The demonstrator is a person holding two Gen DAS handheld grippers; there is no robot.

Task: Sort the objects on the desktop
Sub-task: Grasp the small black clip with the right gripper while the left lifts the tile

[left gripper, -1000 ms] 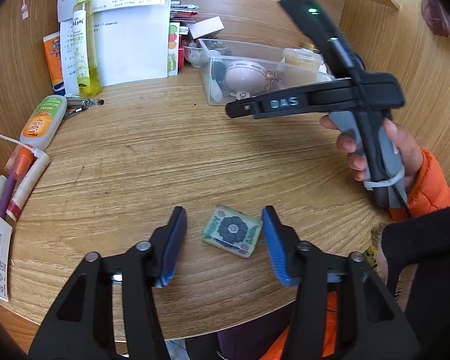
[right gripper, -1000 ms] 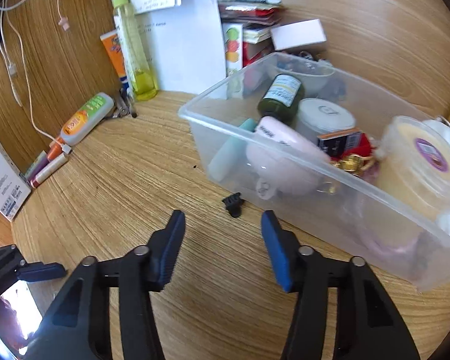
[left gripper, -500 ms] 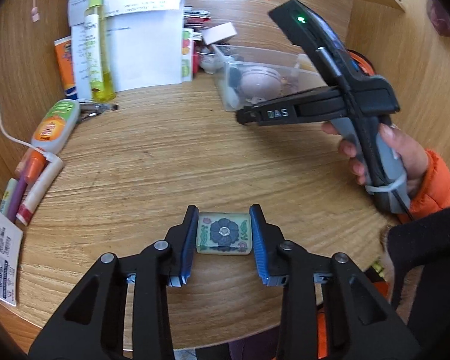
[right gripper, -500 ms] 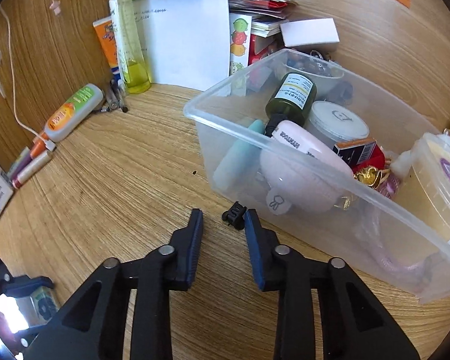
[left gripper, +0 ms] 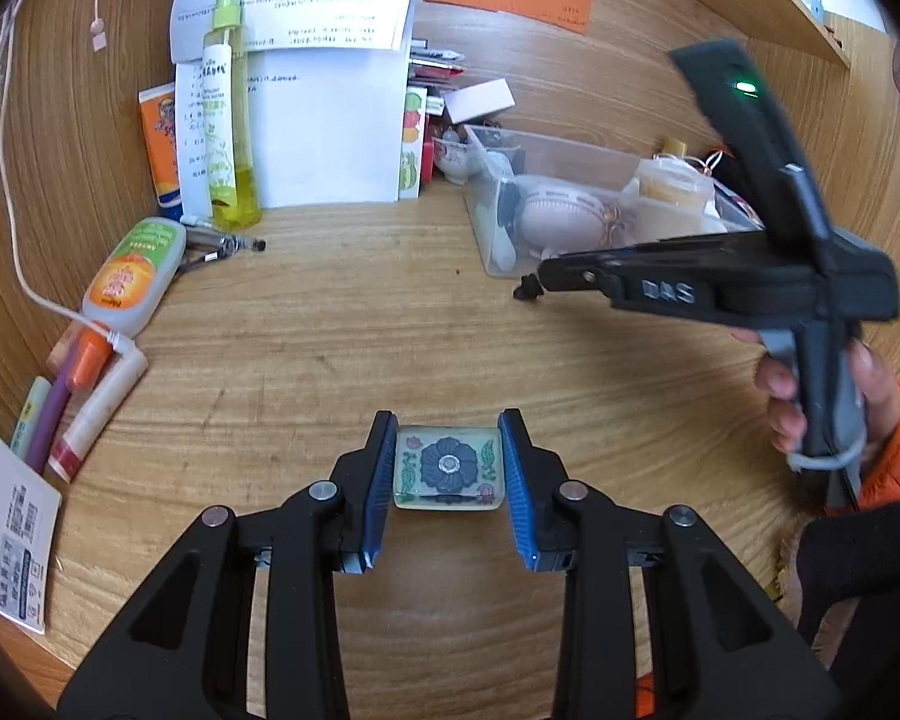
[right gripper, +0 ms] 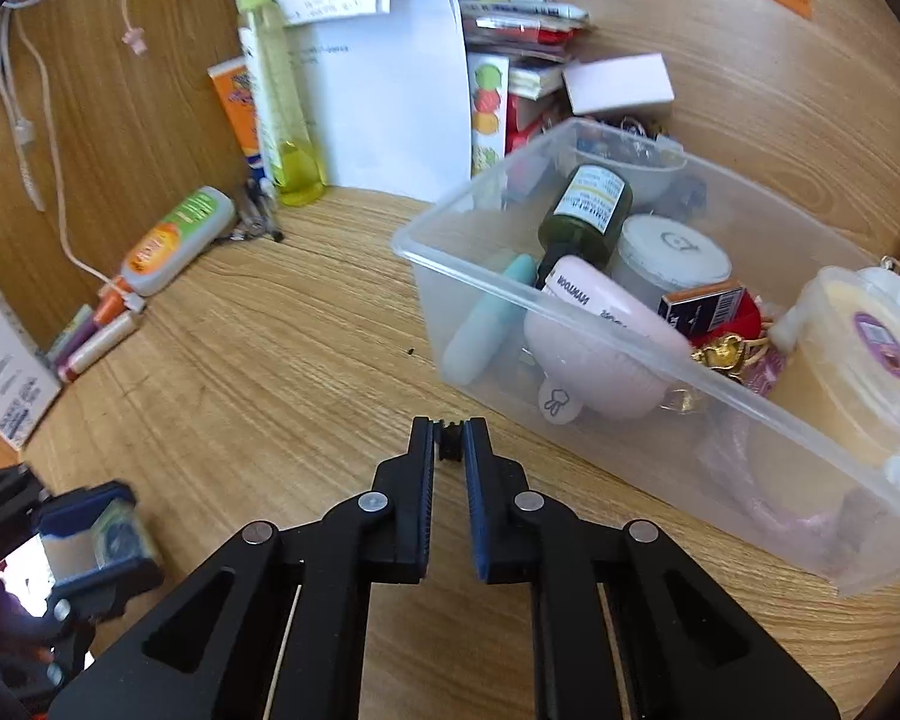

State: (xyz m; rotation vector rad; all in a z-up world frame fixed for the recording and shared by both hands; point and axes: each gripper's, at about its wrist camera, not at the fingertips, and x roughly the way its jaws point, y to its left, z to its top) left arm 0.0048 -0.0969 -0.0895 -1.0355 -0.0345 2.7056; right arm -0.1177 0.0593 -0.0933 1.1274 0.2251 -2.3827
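Note:
My left gripper point(left gripper: 449, 450) is shut on a small square tile with a dark flower pattern point(left gripper: 449, 474), held just above the wooden desk; it also shows in the right wrist view point(right gripper: 114, 534). My right gripper point(right gripper: 449, 429) is shut on a tiny black clip point(right gripper: 449, 441) at its fingertips, close in front of the clear plastic bin point(right gripper: 570, 300). In the left wrist view the right gripper point(left gripper: 540, 282) holds the black clip point(left gripper: 525, 291) beside the bin point(left gripper: 498, 240).
The bin holds a pink round case point(right gripper: 594, 354), a green bottle point(right gripper: 588, 210), a white jar point(right gripper: 672, 252) and a yellow tub point(right gripper: 858, 360). A yellow spray bottle point(left gripper: 225, 114), papers point(left gripper: 324, 126), tubes and pens point(left gripper: 90, 372) line the back and left.
My left gripper has closed on the tile and lifted it slightly. My right gripper has moved forward and closed on the black clip by the bin.

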